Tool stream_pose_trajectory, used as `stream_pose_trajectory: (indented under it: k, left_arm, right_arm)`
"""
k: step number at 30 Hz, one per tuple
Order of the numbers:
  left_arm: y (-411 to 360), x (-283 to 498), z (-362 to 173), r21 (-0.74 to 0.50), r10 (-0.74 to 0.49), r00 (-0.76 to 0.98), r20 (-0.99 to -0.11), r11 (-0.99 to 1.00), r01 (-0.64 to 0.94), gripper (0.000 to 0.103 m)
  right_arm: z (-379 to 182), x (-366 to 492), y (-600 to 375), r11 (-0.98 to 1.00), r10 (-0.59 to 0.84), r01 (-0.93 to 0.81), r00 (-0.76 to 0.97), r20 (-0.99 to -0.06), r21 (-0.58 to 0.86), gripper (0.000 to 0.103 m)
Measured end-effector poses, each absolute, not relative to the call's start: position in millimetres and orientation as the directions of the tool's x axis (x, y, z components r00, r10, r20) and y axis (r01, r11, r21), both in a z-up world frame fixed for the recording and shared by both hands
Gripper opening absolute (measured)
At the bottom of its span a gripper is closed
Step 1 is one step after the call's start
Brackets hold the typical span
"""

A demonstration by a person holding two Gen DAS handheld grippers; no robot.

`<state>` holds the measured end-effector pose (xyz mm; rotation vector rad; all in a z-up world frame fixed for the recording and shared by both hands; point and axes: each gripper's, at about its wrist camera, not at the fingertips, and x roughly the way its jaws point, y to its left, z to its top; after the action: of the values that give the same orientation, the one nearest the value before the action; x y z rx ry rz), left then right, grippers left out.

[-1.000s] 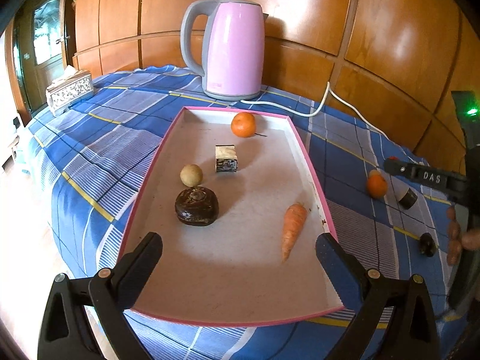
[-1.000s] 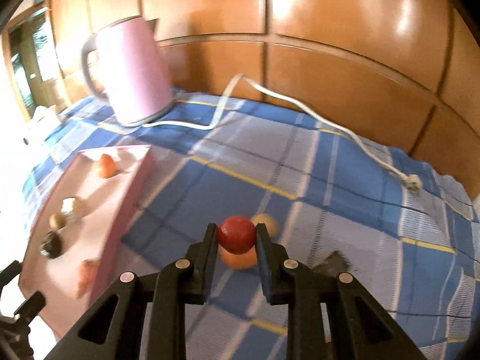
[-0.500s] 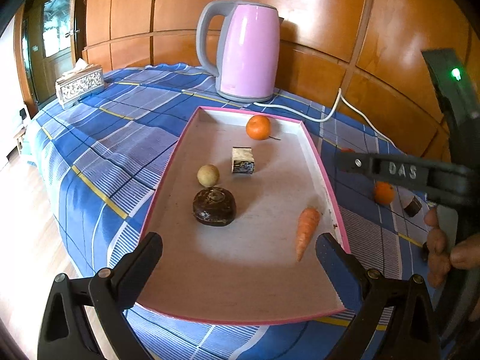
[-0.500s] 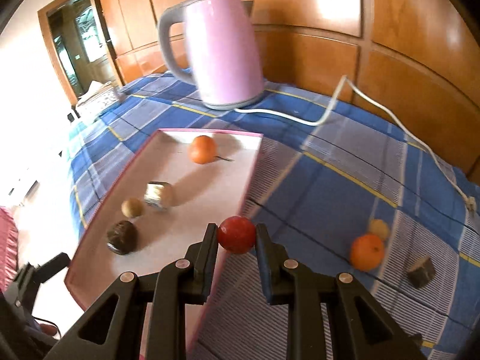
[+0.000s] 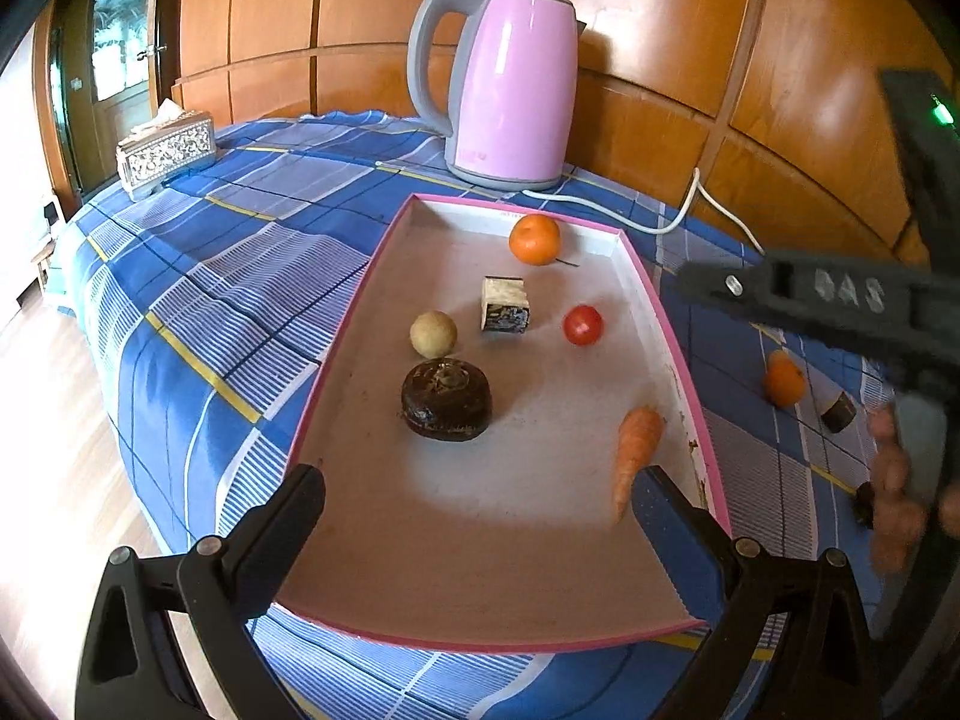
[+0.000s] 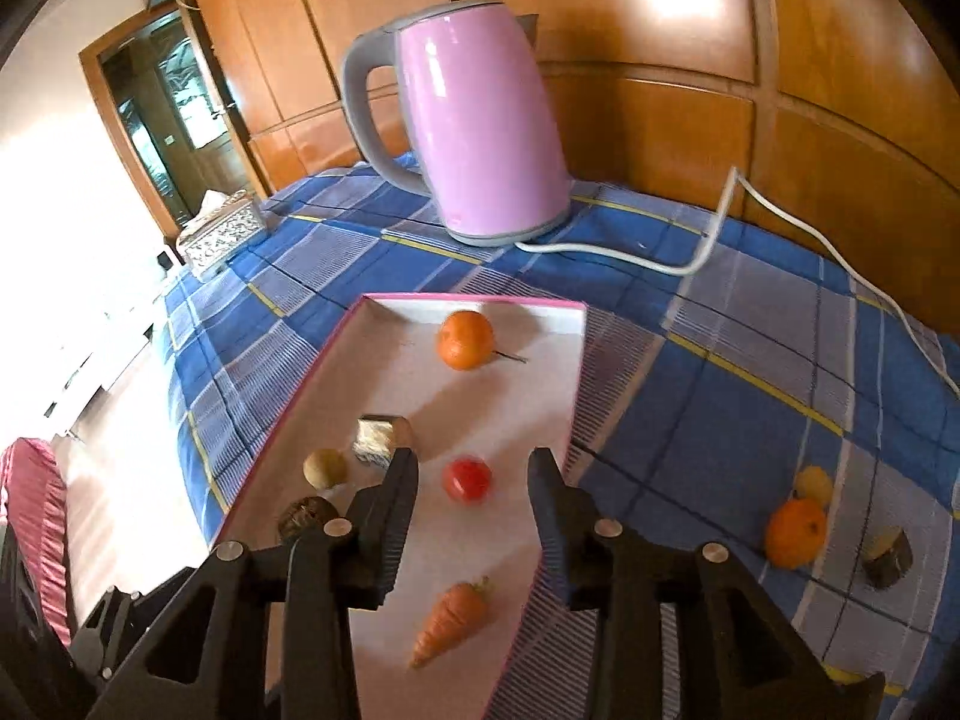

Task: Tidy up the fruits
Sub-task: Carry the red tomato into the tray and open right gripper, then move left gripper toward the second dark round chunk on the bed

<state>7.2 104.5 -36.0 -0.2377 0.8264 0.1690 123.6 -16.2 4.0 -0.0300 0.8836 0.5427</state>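
Right gripper [image 6: 474, 474]: black two-finger tool, pitched downward over the shallow pink-rimmed cardboard tray [image 6: 576, 372]. Jaws have just been opening; the fingers are now released and stand apart. The small red tomato-like fruit [image 6: 467, 479] lies on the tray floor in the gap between the fingertips, touching neither pad. In the left wrist view this gripper's body [image 5: 840, 300] reaches in from the right edge above the tray's right wall, with the person's fingers [image 5: 894, 492] wrapped on its handle; they are blurred.

Left gripper [image 5: 480, 510]: also pitched downward, at the tray's near end. Fingers spread wide, nothing between the pads, one tip near each near corner of the tray.

Tray contents relative to the right fingers:
- beyond the tips, at the far end: round orange tangerine with a thin stem [image 6: 465, 339];
- just beyond the left fingertip: small cube-shaped block with a pale top and dark sides [image 6: 379, 439];
- left of the left finger: pale tan round fruit [image 6: 324, 468] and a dark brown flattened round fruit [image 6: 306, 517], partly hidden by the finger;
- nearer the camera, below the tips: orange carrot [image 6: 450, 618], tip pointing toward the camera.

Outside the tray, well to the right of the right finger on the blue checked cloth [image 6: 720, 420]: a second orange tangerine [image 6: 795, 531], a small yellow fruit [image 6: 813, 485] just behind it, and a dark stubby block [image 6: 888, 549].

Pink electric kettle with grey handle [image 6: 480, 120] stands beyond the tray.
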Motion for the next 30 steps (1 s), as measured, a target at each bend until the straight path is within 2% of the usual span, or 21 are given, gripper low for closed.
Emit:
stream_pose_trajectory:
  k: [1,4,11,14,21,30]
  left_arm:
    - [104,7,-36,-0.144,0.055,0.667,-0.743,0.96,-0.24,0.103]
    - [104,6,-35,-0.15,0.054,0.671,-0.74,0.959,-0.242,0.103]
    - [104,6,-39,-0.165,0.045,0.663,-0.747,0.954,-0.25,0.103]
    - [100,6,-38,-0.147,0.054,0.67,-0.74,0.96,-0.239,0.103]
    - [91,3,-32,-0.128,0.043,0.703,-0.71,0.974,-0.189,0.103]
    - [72,0,-24,-0.155,-0.04,0.738,-0.673,0.984,-0.088,0.103]
  right_arm:
    - [2,120,-21,0.872,0.429,-0.449,0.515,-0.742,0.193,0.039]
    - [-3,108,-38,0.899,0.385,-0.406,0.548,-0.743,0.166,0.05]
    - [-8,79,-83,0.95,0.28,-0.288,0.626,-0.728,0.118,0.053]
    - [-8,69,-104,0.97,0.223,-0.223,0.664,-0.714,0.096,0.061]
    - [-18,48,-146,0.993,0.114,-0.105,0.686,-0.718,0.057,0.062]
    - [-32,21,-214,0.997,-0.014,0.069,0.672,-0.74,0.044,0.062]
